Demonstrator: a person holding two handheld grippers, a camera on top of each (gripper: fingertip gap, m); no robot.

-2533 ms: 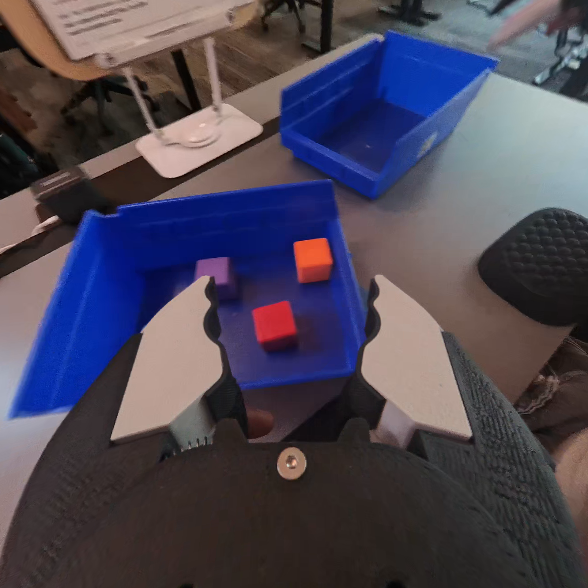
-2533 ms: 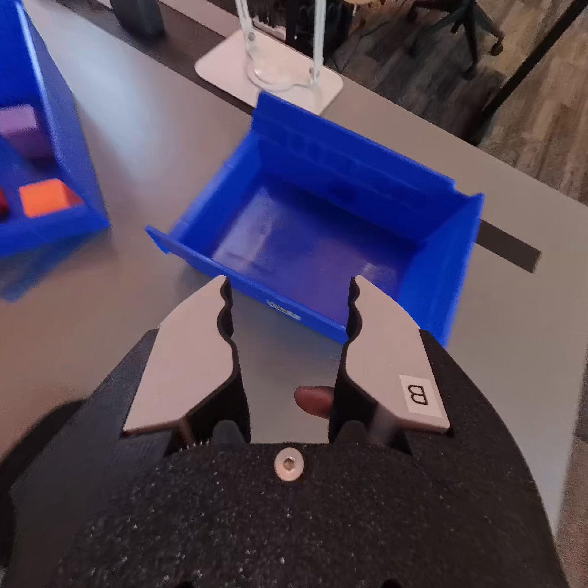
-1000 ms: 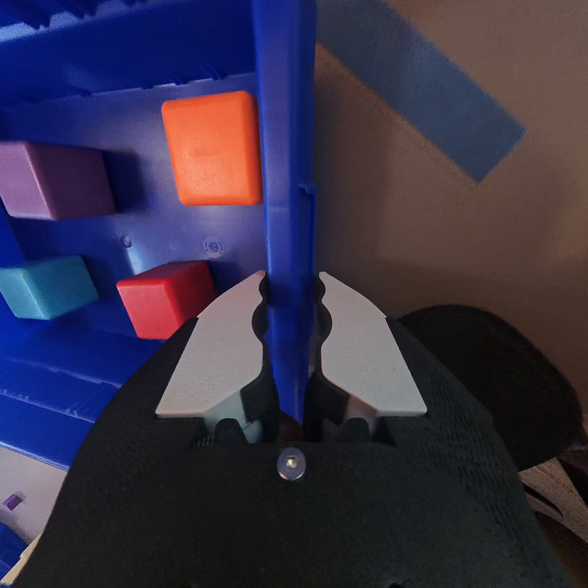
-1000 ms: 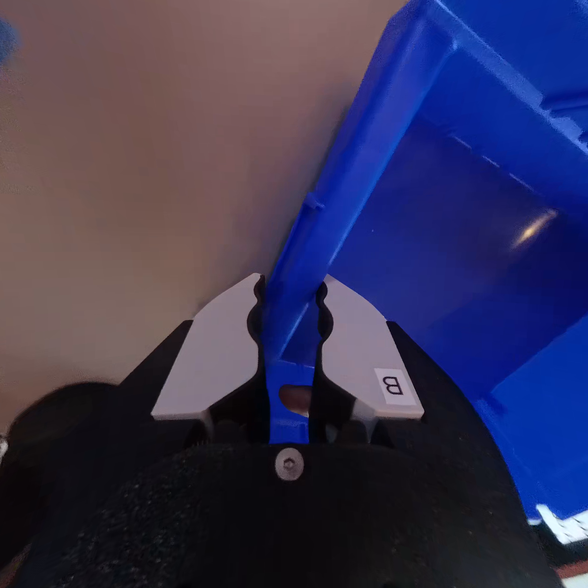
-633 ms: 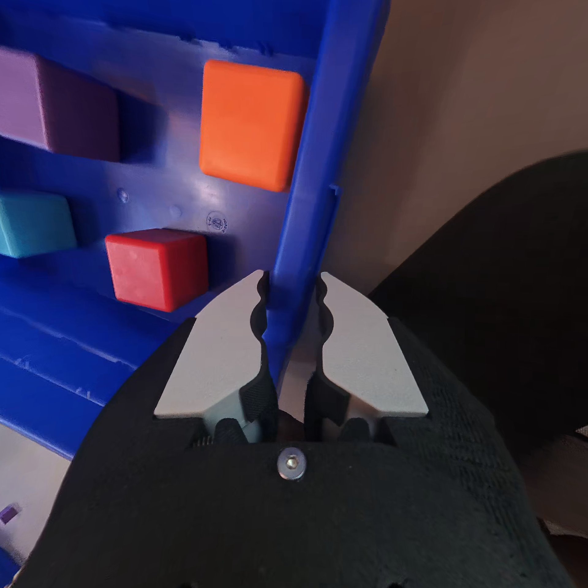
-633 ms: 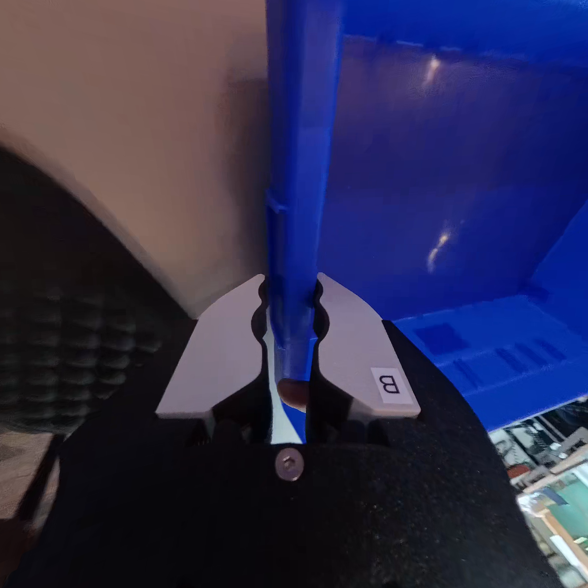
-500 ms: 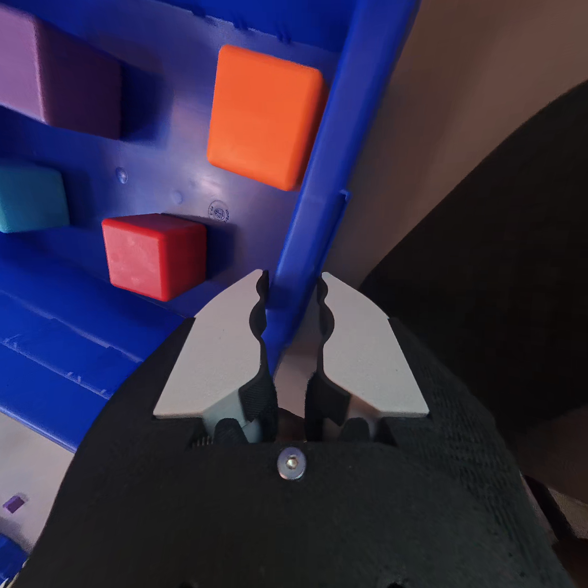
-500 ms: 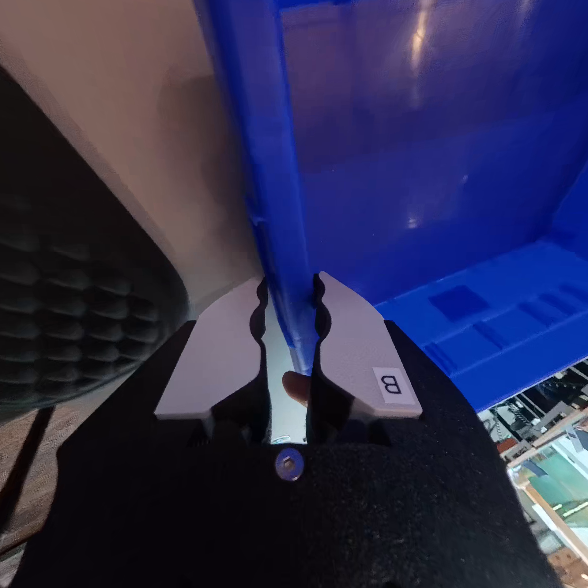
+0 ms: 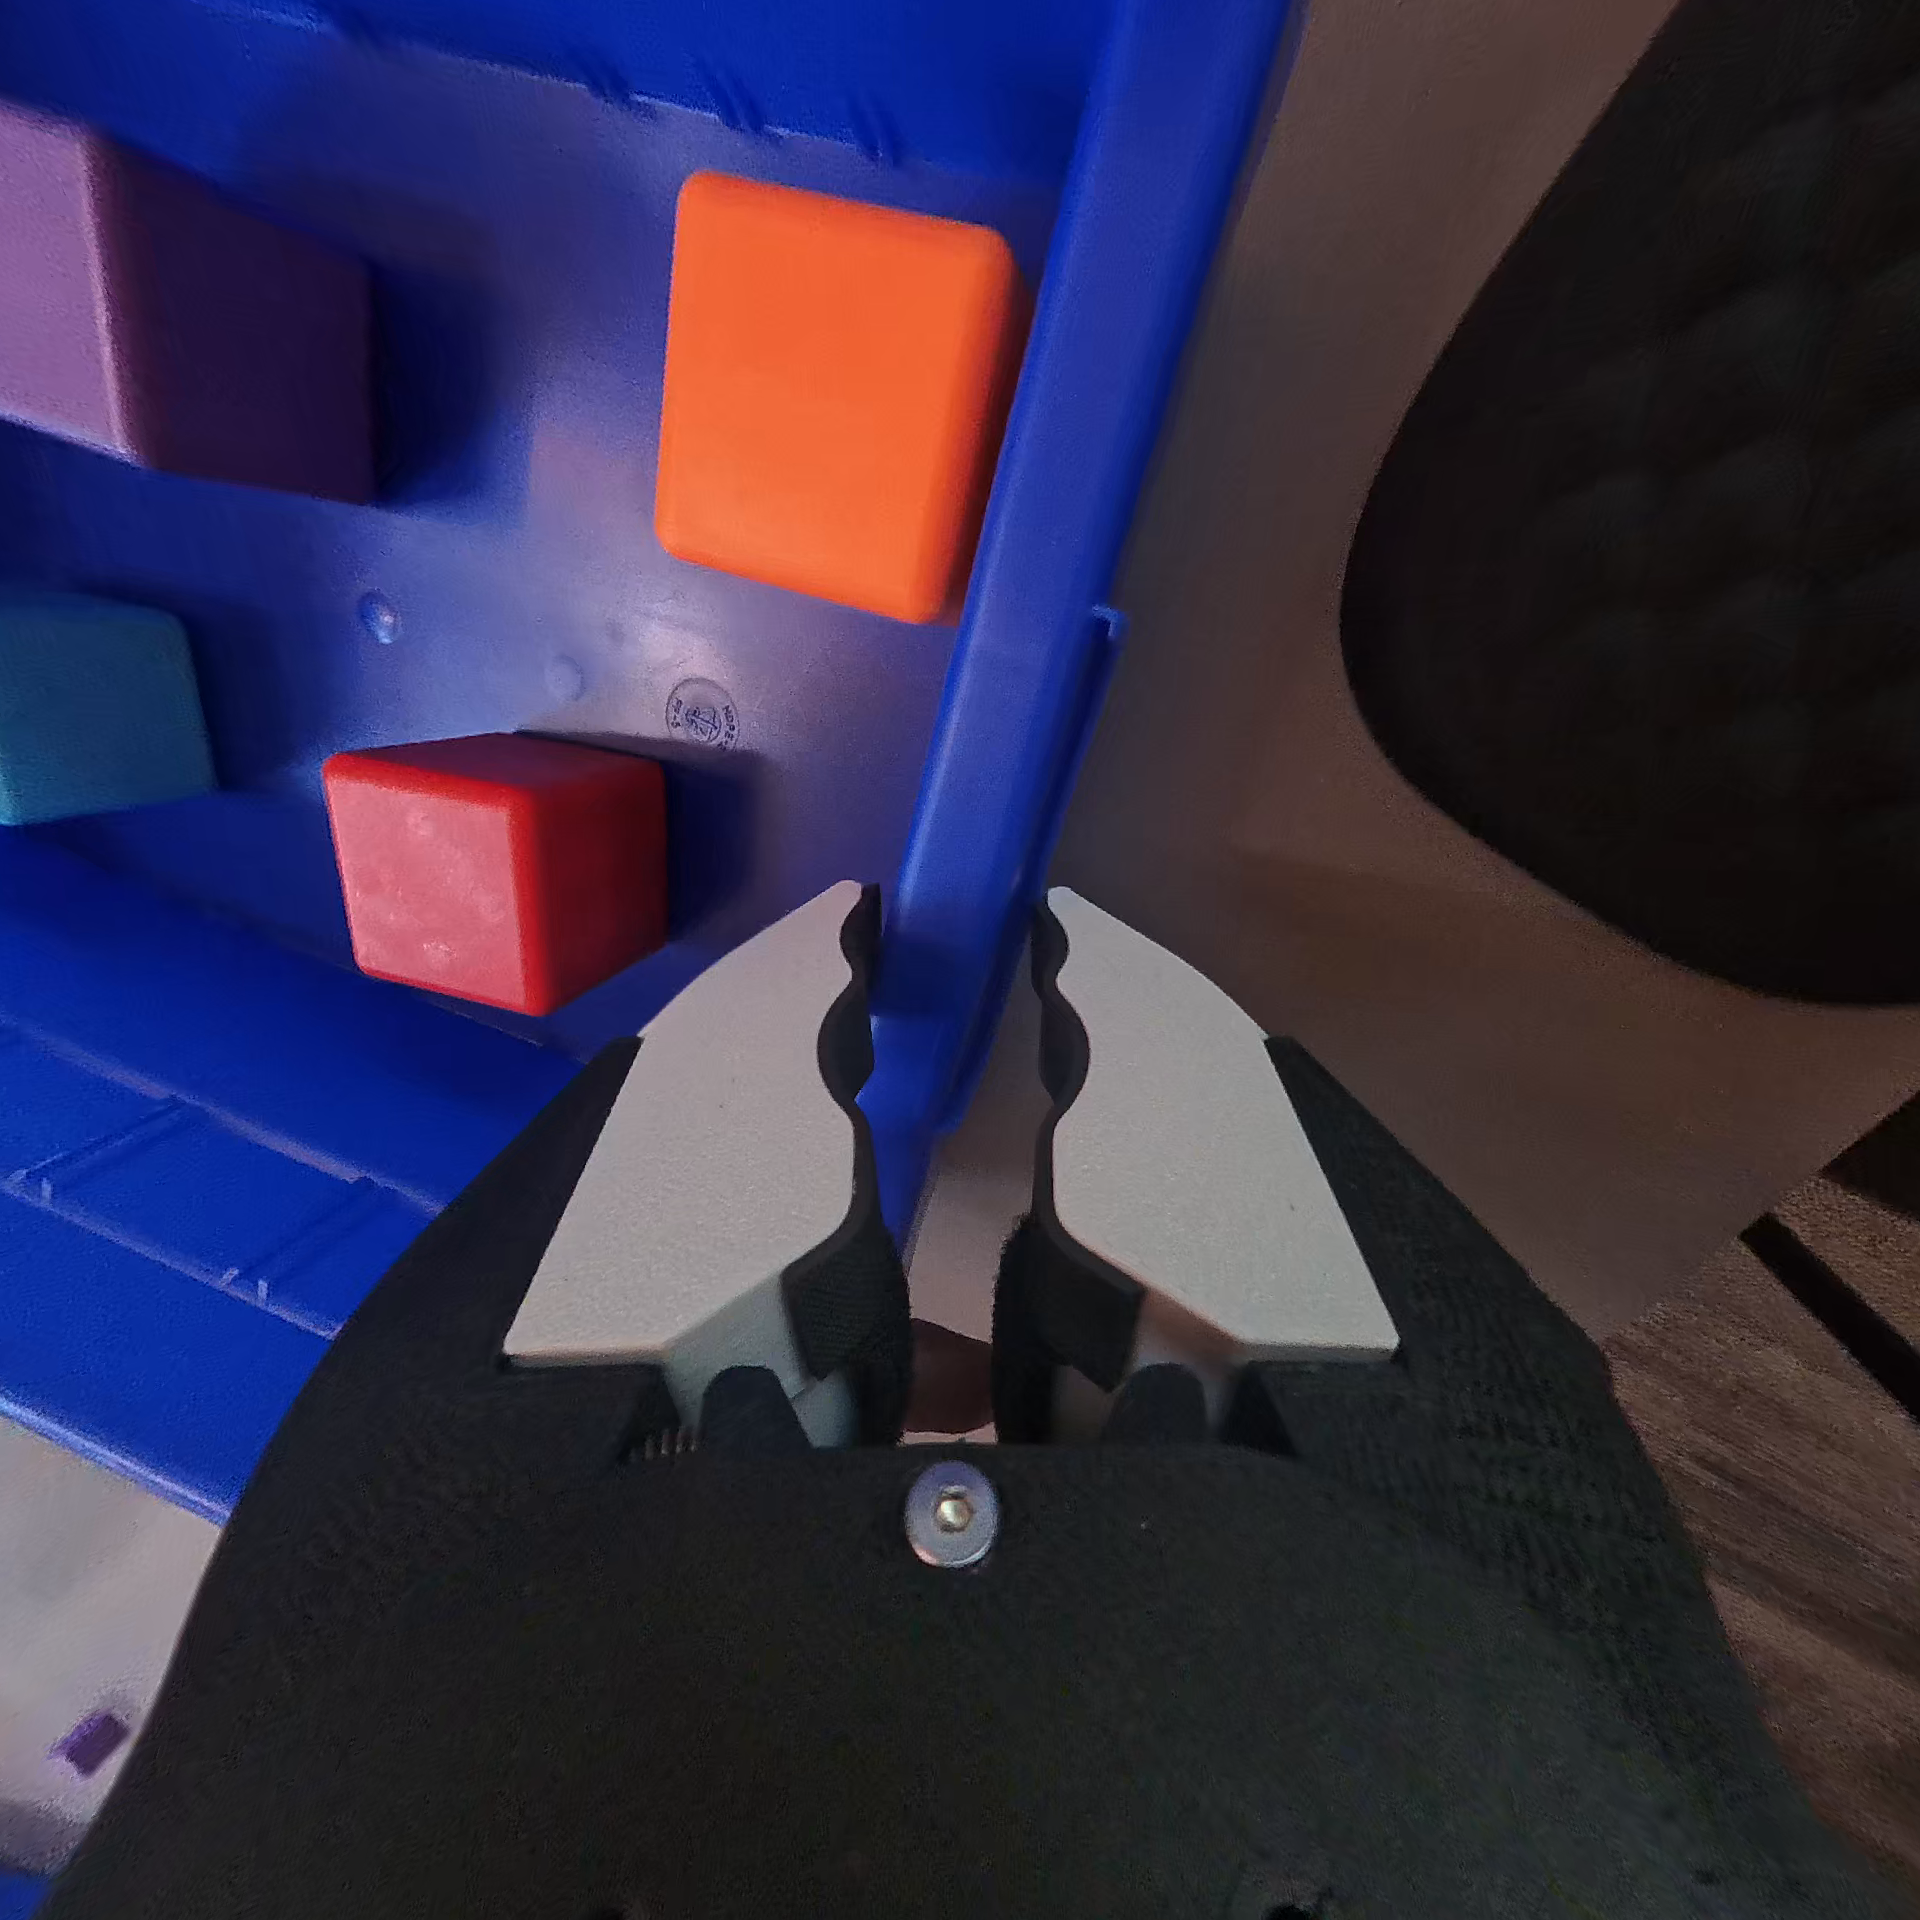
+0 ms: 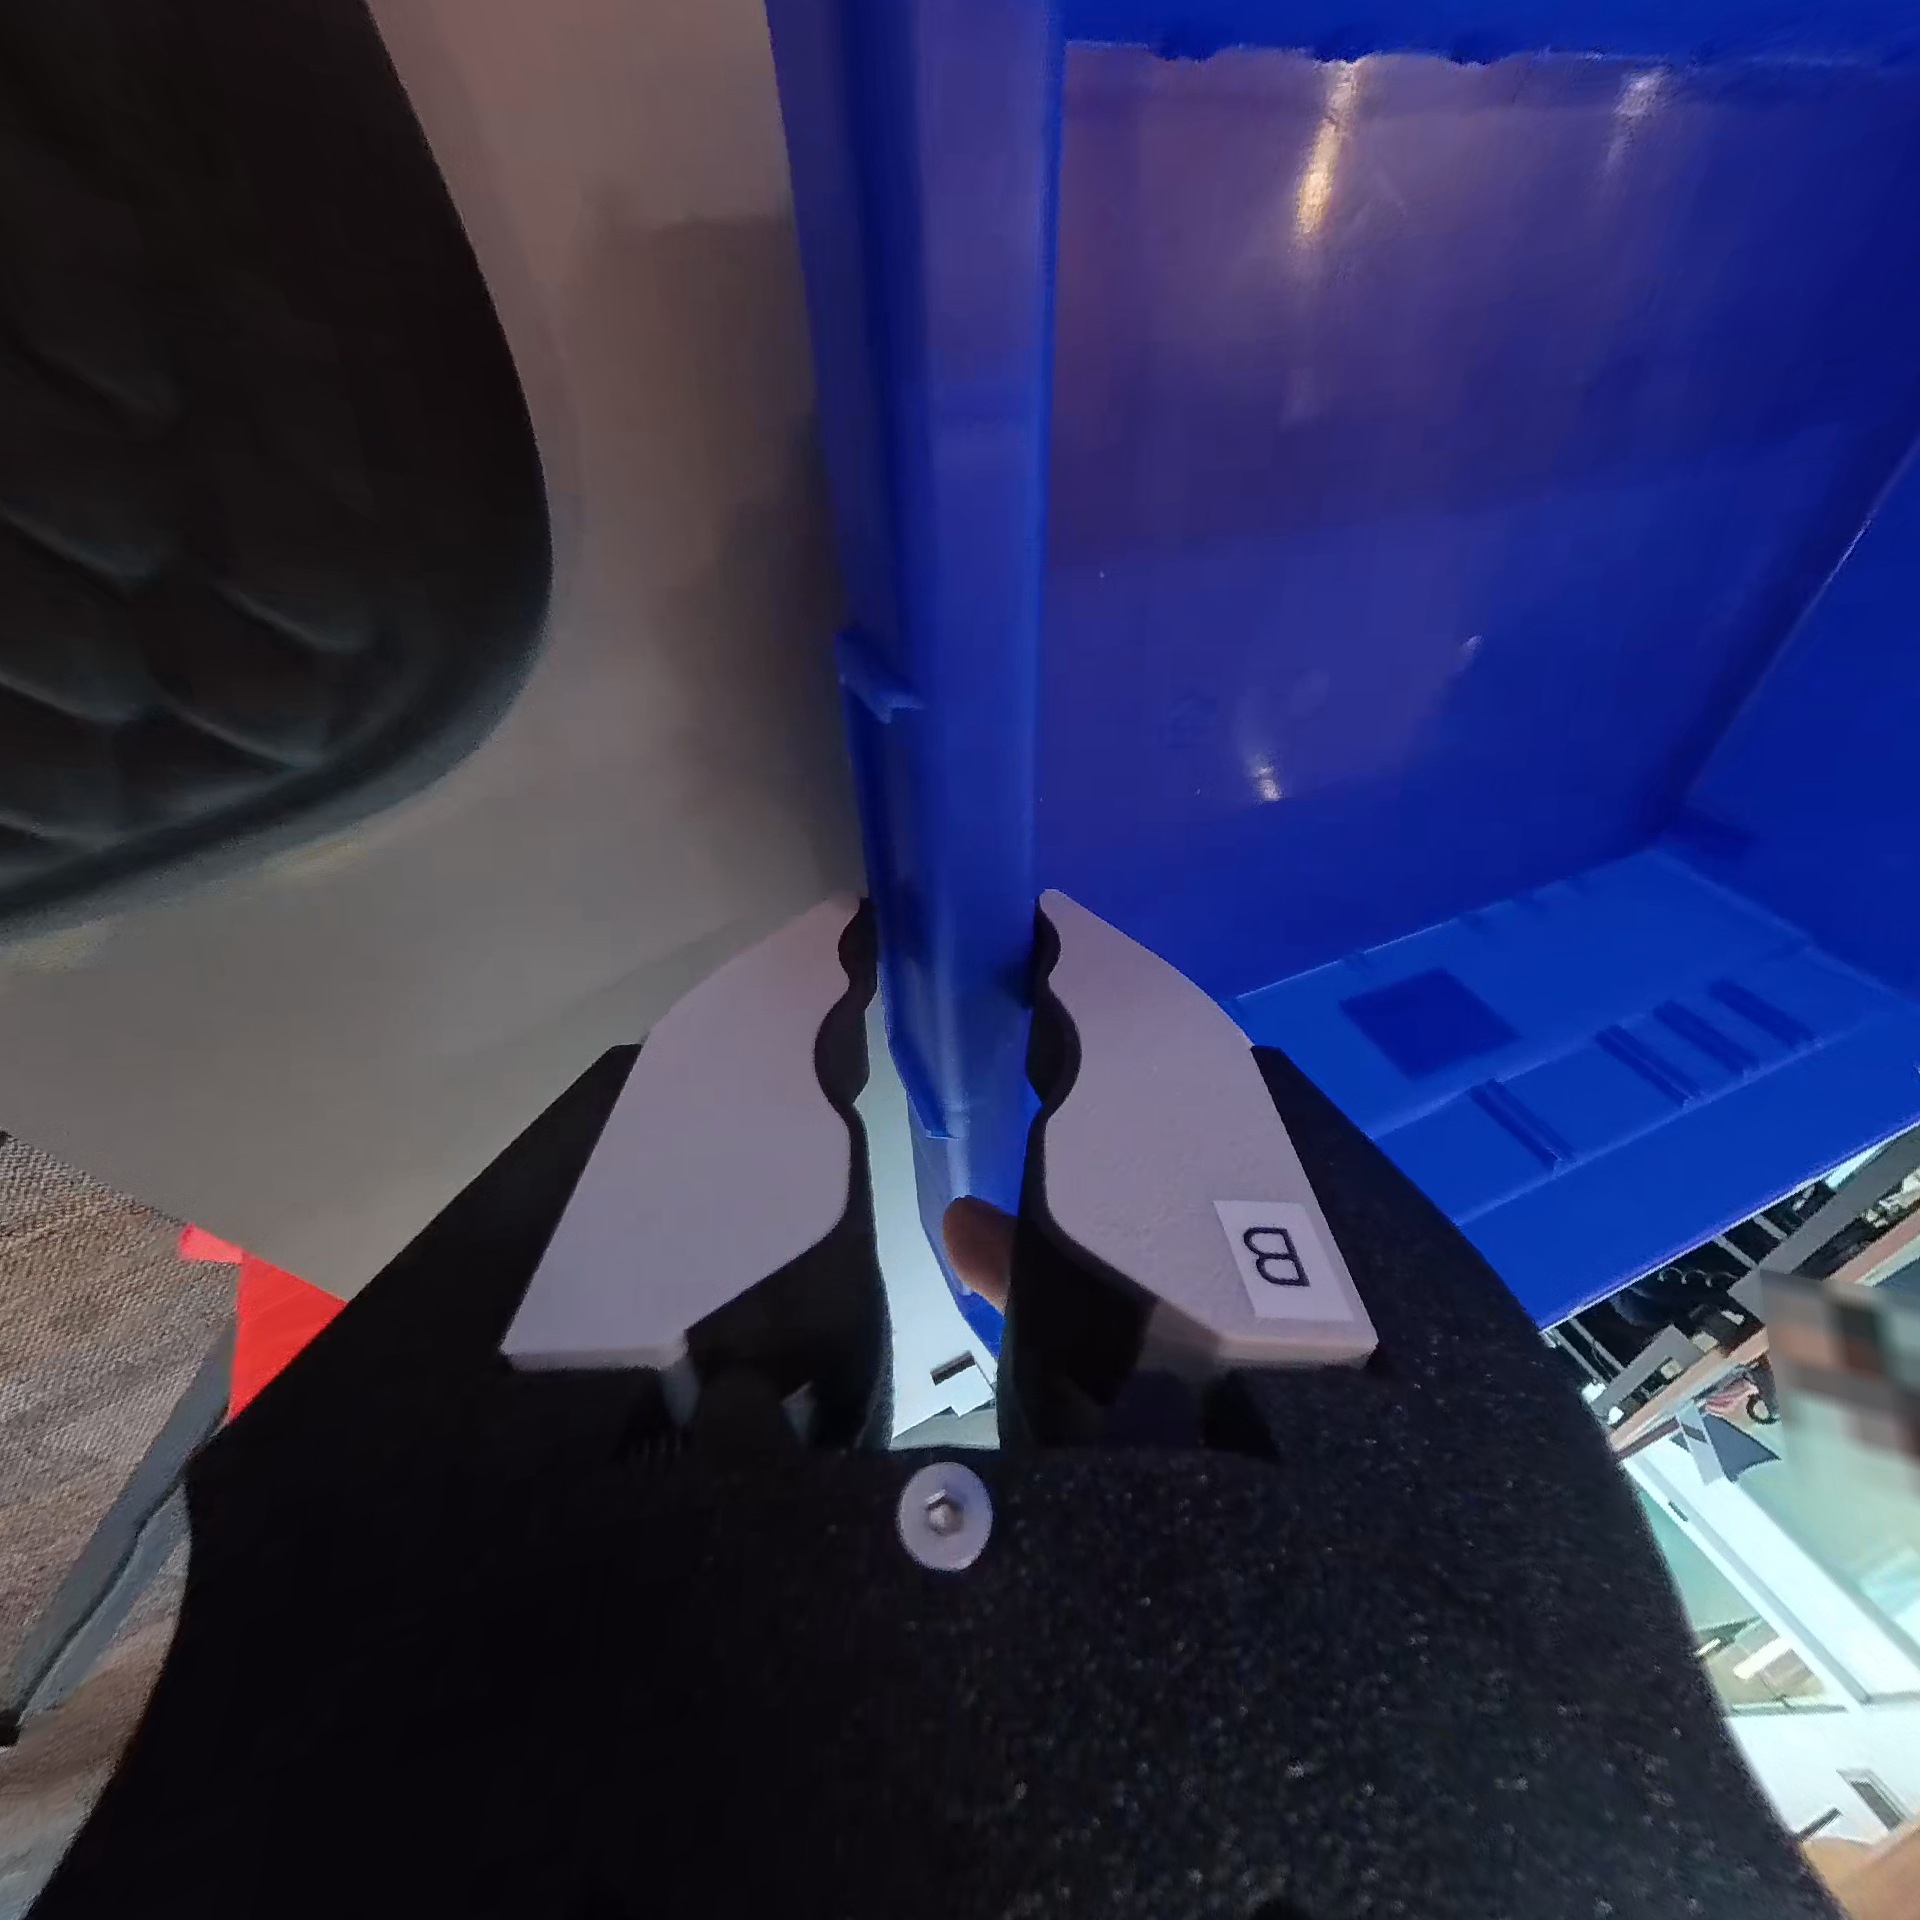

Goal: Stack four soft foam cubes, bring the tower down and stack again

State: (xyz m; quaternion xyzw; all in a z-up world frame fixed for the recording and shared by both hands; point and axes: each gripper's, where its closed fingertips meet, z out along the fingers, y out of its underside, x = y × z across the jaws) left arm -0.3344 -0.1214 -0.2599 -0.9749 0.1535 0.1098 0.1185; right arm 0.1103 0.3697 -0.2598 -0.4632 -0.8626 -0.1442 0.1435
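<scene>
Cubes: orange cube, red cube, purple cube, teal cube lie loose, unstacked, in the left bin.
Left gripper: clenched on that bin's side wall.
Right gripper: clamped on the empty bin wall.
Risk: a tilted bin could slide cubes together; thin walls may slip.

black hand-held gripper, grey fingers, silver screw.

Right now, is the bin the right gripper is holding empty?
Yes, the blue bin whose wall sits between the right gripper fingers shows only bare floor.

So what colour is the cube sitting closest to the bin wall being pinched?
Orange, seen best in the left wrist view.
</scene>
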